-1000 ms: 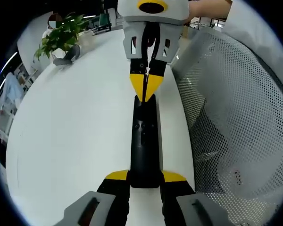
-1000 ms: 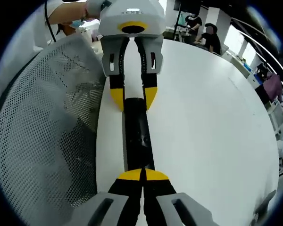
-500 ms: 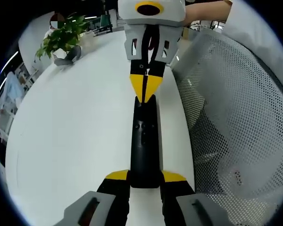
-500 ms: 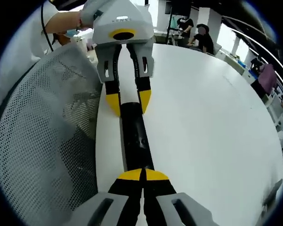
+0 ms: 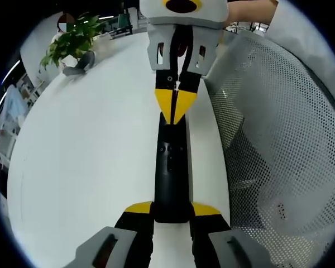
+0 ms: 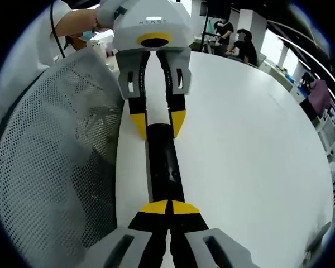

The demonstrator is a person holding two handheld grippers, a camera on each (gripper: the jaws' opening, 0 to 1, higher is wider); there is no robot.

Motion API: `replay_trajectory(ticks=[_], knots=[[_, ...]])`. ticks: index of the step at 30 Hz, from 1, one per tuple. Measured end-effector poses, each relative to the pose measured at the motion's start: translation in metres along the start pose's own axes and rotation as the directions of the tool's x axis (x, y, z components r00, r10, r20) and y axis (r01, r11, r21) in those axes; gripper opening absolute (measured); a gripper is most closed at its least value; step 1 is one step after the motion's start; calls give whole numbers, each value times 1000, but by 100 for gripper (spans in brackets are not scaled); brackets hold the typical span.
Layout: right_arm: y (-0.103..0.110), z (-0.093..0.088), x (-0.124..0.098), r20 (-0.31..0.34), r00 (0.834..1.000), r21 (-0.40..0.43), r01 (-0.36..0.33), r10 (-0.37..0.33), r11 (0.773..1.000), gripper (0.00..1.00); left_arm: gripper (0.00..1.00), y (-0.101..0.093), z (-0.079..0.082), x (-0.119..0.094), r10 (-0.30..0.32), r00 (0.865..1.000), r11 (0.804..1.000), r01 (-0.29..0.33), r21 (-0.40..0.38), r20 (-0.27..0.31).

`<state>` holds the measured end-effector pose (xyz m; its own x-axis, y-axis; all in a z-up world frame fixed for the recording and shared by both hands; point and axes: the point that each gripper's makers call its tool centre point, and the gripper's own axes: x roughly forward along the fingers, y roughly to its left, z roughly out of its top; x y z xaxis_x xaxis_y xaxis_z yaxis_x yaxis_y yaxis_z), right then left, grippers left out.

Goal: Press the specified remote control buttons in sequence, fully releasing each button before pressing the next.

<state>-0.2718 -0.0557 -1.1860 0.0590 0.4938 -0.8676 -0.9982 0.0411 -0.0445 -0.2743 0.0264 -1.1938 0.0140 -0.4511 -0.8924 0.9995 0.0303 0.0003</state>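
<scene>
White table (image 5: 89, 139) spans scene; mesh chair back (image 5: 279, 145) along its right edge; potted plant (image 5: 72, 42) far left. Black remote (image 5: 171, 173) lies lengthwise near that edge. Left gripper (image 5: 172, 211) clamps remote's near end, jaws astride it, likely steadying it for presses. Right gripper (image 6: 168, 207), jaws pinched together, tips on remote's opposite end, apparently serving as blunt button-pusher.

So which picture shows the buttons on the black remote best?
The left gripper view. There the remote lies long and flat on the white table, and its small buttons show on top near the middle. In the right gripper view the remote looks darker, with the buttons only faint.
</scene>
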Motion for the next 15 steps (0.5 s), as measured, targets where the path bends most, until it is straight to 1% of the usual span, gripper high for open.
replay_trajectory(ticks=[1,2,5,7,8,10,13,15], knots=[[0,0,0,-25,1000,-48,-6,5,999,0,24,0,0,0,0,1000,1000,0,0,1],[0,0,1,-42,999,-72,-9,6,997,0,24,0,0,0,-1,1000,1000,1,-2,3],[1,1,2,-70,997,-107,-17,10,994,0,24,0,0,0,0,1000,1000,0,-3,4],[1,2,3,-89,996,-145,-28,16,989,0,24,0,0,0,-1,1000,1000,1,-1,2],[1,2,3,-89,996,-147,-32,19,989,0,24,0,0,0,-1,1000,1000,1,-2,0],[0,2,2,-77,997,-115,-33,24,993,0,24,0,1,0,0,1000,1000,0,-2,-4],[0,2,1,-21,1000,-44,-19,18,999,0,24,1,1,1,1,1000,1000,-1,-4,-7],[-1,3,0,61,998,83,-18,13,996,0,24,1,0,0,1,1000,1000,-1,-6,-5]])
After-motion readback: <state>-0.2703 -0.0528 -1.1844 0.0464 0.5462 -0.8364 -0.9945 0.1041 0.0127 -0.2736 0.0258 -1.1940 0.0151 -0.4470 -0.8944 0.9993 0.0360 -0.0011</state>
